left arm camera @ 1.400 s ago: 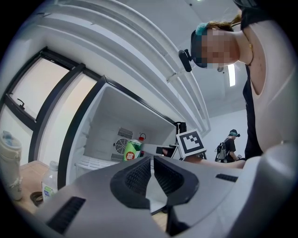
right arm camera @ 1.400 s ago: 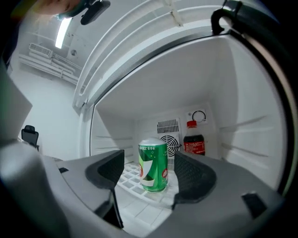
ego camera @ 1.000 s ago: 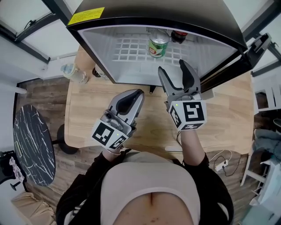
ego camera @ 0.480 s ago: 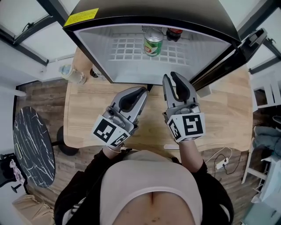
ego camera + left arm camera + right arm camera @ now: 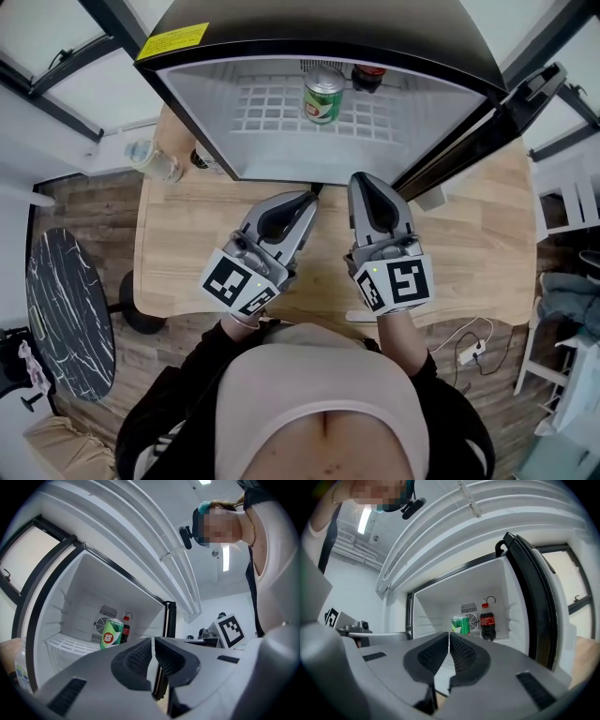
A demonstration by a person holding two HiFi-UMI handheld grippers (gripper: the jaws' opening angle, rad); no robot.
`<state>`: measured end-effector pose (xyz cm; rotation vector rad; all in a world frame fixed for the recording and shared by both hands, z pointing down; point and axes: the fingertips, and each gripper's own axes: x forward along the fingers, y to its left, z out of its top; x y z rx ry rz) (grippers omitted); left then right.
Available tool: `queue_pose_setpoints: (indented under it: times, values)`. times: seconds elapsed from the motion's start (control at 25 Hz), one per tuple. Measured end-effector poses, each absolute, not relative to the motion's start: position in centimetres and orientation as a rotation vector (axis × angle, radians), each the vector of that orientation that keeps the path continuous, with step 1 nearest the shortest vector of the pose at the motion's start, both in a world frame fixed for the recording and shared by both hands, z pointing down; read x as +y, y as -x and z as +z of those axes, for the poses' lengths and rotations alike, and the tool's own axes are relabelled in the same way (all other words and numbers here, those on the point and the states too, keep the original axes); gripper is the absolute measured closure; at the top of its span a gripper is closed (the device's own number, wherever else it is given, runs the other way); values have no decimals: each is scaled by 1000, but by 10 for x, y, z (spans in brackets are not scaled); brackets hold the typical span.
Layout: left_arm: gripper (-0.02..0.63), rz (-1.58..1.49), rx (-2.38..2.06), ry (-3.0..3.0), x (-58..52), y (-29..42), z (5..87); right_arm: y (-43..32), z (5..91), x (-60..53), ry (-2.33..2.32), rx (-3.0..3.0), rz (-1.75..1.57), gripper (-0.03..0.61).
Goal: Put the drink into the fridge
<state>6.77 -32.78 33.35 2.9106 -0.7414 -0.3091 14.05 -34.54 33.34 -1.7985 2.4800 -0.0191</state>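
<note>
A green drink can [image 5: 322,94] stands upright on the white wire shelf [image 5: 272,108] inside the open fridge [image 5: 216,122]; the can also shows in the gripper views [image 5: 111,633] [image 5: 461,625]. Both grippers are over the wooden table [image 5: 187,234] in front of the fridge, apart from the can. My right gripper [image 5: 367,180] [image 5: 449,637] has just been closing and now stands shut with nothing between its jaws. My left gripper [image 5: 309,199] [image 5: 153,641] is shut and empty too.
A cola bottle [image 5: 367,77] [image 5: 487,621] stands at the back of the shelf beside the can. The fridge door [image 5: 487,127] hangs open at the right. A clear plastic bottle [image 5: 155,159] sits on the table left of the fridge. A round dark side table [image 5: 66,309] stands at the left.
The right gripper's jaws went from wide open to shut with nothing in them. Both grippers drew back from the fridge towards the person. The can stayed on the shelf.
</note>
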Motion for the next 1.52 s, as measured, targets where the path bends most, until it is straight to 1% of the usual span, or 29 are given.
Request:
queue_pose_setpoints:
  times: [0.48,0.76,1.24,1.52]
  values:
    - [587,-318,-769,-2904,-321,-86,336,-152,339,-331,1750,2506,-36,548]
    - [586,-345,-847,-2891,-308,-88,342,-146,347,-319,1653,2572,-36,548]
    - [586,-370,-887,-2913,-287,-75,333,-135,346,-301,1576,2574,-78,548]
    - [586,-377,-875,-2918,-257,-58,329,-116,347,-270,1563,2571,-119,548]
